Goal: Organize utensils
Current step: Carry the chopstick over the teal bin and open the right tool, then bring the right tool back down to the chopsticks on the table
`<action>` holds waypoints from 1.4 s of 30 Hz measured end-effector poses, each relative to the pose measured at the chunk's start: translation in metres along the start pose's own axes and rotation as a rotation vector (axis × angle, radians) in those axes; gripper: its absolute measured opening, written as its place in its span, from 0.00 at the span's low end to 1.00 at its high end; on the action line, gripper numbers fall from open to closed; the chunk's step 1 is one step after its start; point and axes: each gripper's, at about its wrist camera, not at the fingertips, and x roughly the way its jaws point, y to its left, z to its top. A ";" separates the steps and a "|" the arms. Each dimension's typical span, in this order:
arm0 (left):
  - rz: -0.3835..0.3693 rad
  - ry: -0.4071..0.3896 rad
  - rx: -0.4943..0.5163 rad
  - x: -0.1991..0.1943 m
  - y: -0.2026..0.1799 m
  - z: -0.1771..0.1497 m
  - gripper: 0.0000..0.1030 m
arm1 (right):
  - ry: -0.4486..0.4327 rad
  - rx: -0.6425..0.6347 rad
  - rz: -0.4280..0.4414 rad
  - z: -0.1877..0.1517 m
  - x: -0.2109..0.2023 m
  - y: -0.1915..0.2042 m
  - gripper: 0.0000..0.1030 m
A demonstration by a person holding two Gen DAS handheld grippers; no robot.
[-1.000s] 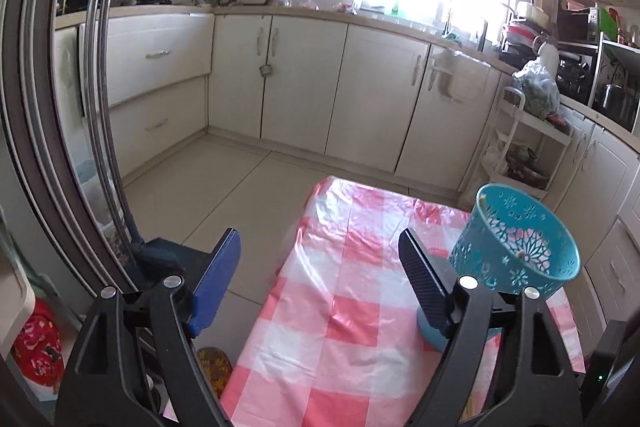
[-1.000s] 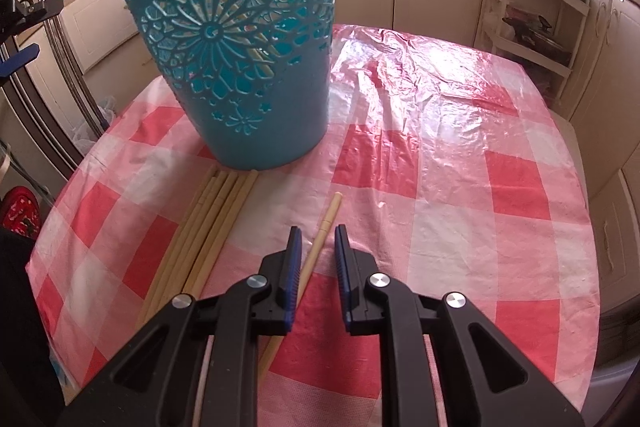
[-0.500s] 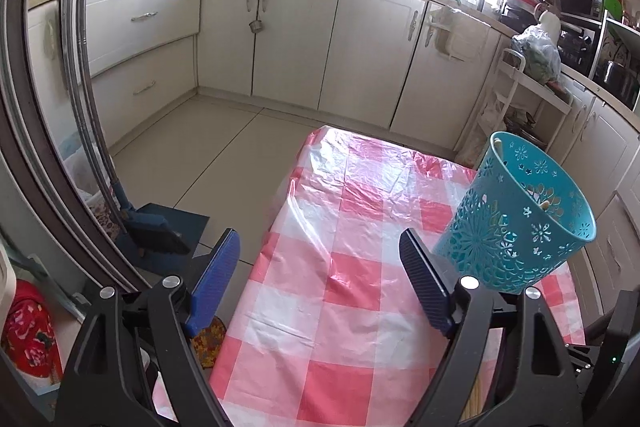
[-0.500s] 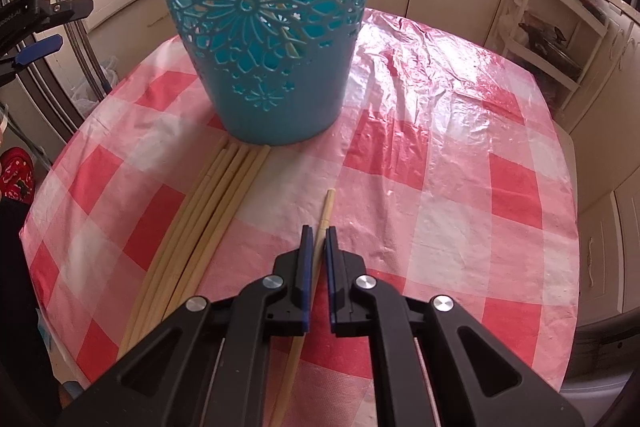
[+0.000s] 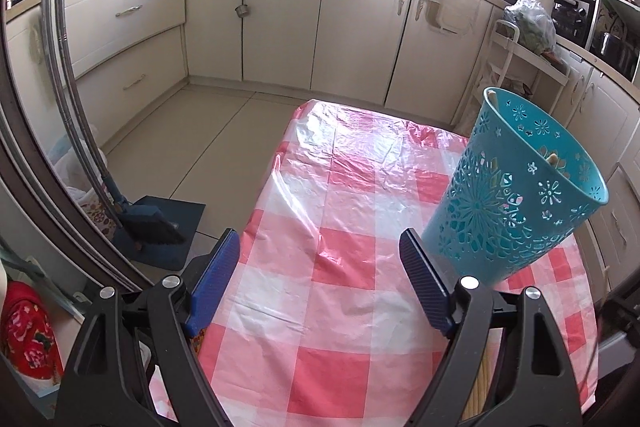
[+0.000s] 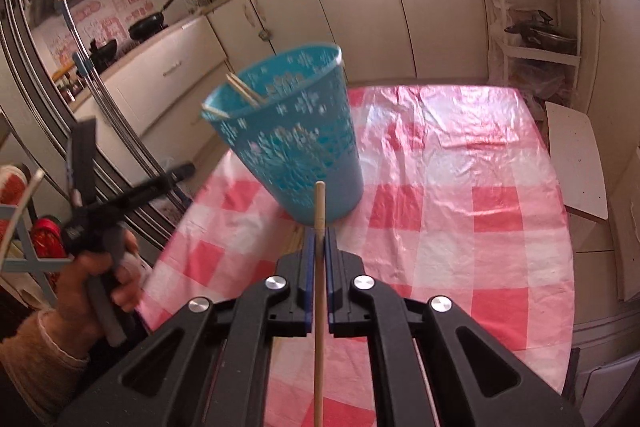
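Note:
A teal perforated basket point(image 6: 292, 131) stands on the pink checked tablecloth point(image 6: 460, 211) with a few wooden chopsticks point(image 6: 244, 91) leaning inside. My right gripper point(image 6: 319, 233) is shut on one wooden chopstick point(image 6: 319, 283), lifted above the table just in front of the basket. More chopsticks point(image 6: 294, 241) lie on the cloth below, mostly hidden by the gripper. My left gripper point(image 5: 320, 259) is open and empty, hovering over the table's left part, with the basket point(image 5: 516, 195) to its right. It also shows at the left of the right wrist view point(image 6: 86, 163).
Cream kitchen cabinets point(image 5: 280, 23) line the far walls. A white shelf rack point(image 6: 536, 27) stands beyond the table. A dustpan and broom point(image 5: 148, 223) rest on the floor at the left beside steel poles point(image 5: 64, 75). The table's left edge point(image 5: 260, 211) drops to the tiled floor.
My right gripper closed on the single chopstick and lifted it off the cloth, tilting up toward the basket. My left gripper moved forward and lowered toward the table, staying open.

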 end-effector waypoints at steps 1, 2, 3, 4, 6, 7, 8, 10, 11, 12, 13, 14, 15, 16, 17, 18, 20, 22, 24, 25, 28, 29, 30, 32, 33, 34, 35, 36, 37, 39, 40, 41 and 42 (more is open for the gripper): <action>0.000 0.001 0.003 0.000 -0.001 0.000 0.76 | -0.031 0.010 0.023 0.011 -0.008 0.003 0.05; 0.000 0.002 0.005 0.000 -0.001 0.000 0.76 | -0.055 0.016 0.043 0.018 -0.016 0.008 0.05; 0.000 0.003 0.006 0.000 -0.001 0.000 0.76 | -0.087 0.020 0.065 0.030 -0.024 0.013 0.05; -0.001 0.006 0.006 0.000 -0.001 0.000 0.76 | -0.120 0.019 0.081 0.042 -0.031 0.018 0.05; -0.002 0.011 0.004 0.001 -0.001 -0.001 0.76 | -0.185 0.010 0.105 0.067 -0.040 0.029 0.05; -0.003 0.012 0.002 0.001 0.000 0.000 0.76 | -0.222 0.004 0.104 0.079 -0.044 0.035 0.05; -0.005 0.013 -0.001 0.001 0.000 0.000 0.76 | -0.259 0.001 0.094 0.090 -0.047 0.039 0.05; -0.007 0.010 -0.003 0.001 0.000 0.000 0.76 | -0.339 0.002 0.069 0.114 -0.047 0.047 0.05; -0.006 0.009 -0.004 0.001 0.002 0.000 0.77 | -0.391 0.004 0.046 0.125 -0.046 0.052 0.05; -0.007 0.008 -0.006 0.001 0.002 0.000 0.77 | -0.432 0.013 0.034 0.133 -0.044 0.053 0.05; -0.007 0.007 -0.008 0.001 0.002 0.000 0.77 | -0.466 0.028 0.022 0.139 -0.040 0.055 0.05; -0.008 0.007 -0.011 0.001 0.003 0.001 0.77 | -0.501 0.045 0.000 0.146 -0.034 0.056 0.05; -0.008 0.008 -0.013 0.002 0.003 0.001 0.77 | -0.534 0.049 -0.033 0.149 -0.028 0.058 0.05; -0.008 0.008 -0.016 0.002 0.003 0.001 0.77 | -0.569 0.042 -0.072 0.152 -0.019 0.061 0.05; -0.010 0.008 -0.019 0.002 0.004 0.002 0.77 | -0.591 0.037 -0.106 0.151 -0.013 0.063 0.05; -0.011 0.008 -0.022 0.003 0.004 0.003 0.77 | -0.608 0.029 -0.142 0.151 -0.004 0.064 0.05; -0.012 0.006 -0.028 0.003 0.005 0.004 0.78 | -0.603 0.003 -0.191 0.146 0.014 0.063 0.06; -0.015 0.008 -0.032 0.004 0.005 0.005 0.78 | -0.568 -0.019 -0.215 0.139 0.030 0.062 0.06; -0.019 0.010 -0.034 0.005 0.005 0.005 0.78 | -0.540 -0.035 -0.224 0.129 0.036 0.059 0.06; -0.021 0.010 -0.034 0.005 0.004 0.005 0.79 | -0.528 -0.040 -0.227 0.125 0.038 0.058 0.06; -0.022 0.005 -0.028 0.005 0.002 0.006 0.79 | -0.480 -0.061 -0.227 0.111 0.043 0.054 0.06; -0.021 0.003 -0.022 0.004 0.000 0.005 0.79 | -0.469 -0.068 -0.227 0.107 0.042 0.055 0.07; -0.018 0.001 -0.016 0.004 -0.001 0.005 0.79 | -0.459 -0.072 -0.224 0.103 0.041 0.055 0.07; -0.011 -0.004 -0.005 0.003 -0.002 0.004 0.79 | -0.450 -0.076 -0.223 0.096 0.036 0.054 0.13; -0.008 -0.006 -0.001 0.003 -0.002 0.003 0.80 | -0.449 -0.076 -0.222 0.093 0.031 0.052 0.15; -0.004 -0.007 0.001 0.002 -0.002 0.003 0.80 | -0.449 -0.076 -0.221 0.090 0.027 0.052 0.16; -0.001 -0.008 0.002 0.002 -0.002 0.002 0.80 | -0.453 -0.077 -0.221 0.087 0.020 0.051 0.16; 0.002 -0.008 0.003 0.002 -0.002 0.002 0.80 | -0.460 -0.077 -0.222 0.083 0.012 0.050 0.17; 0.004 -0.008 0.004 0.002 -0.002 0.002 0.80 | -0.465 -0.076 -0.223 0.080 0.006 0.048 0.18; 0.009 -0.010 0.008 0.001 -0.002 0.002 0.80 | -0.484 -0.069 -0.229 0.070 -0.011 0.044 0.19; 0.012 -0.012 0.010 0.001 -0.001 0.002 0.80 | -0.491 -0.068 -0.234 0.064 -0.019 0.043 0.21; 0.014 -0.013 0.014 0.001 -0.002 0.001 0.80 | -0.493 -0.067 -0.239 0.059 -0.024 0.041 0.22; 0.016 -0.014 0.017 0.001 -0.002 0.001 0.80 | -0.490 -0.067 -0.247 0.051 -0.029 0.039 0.22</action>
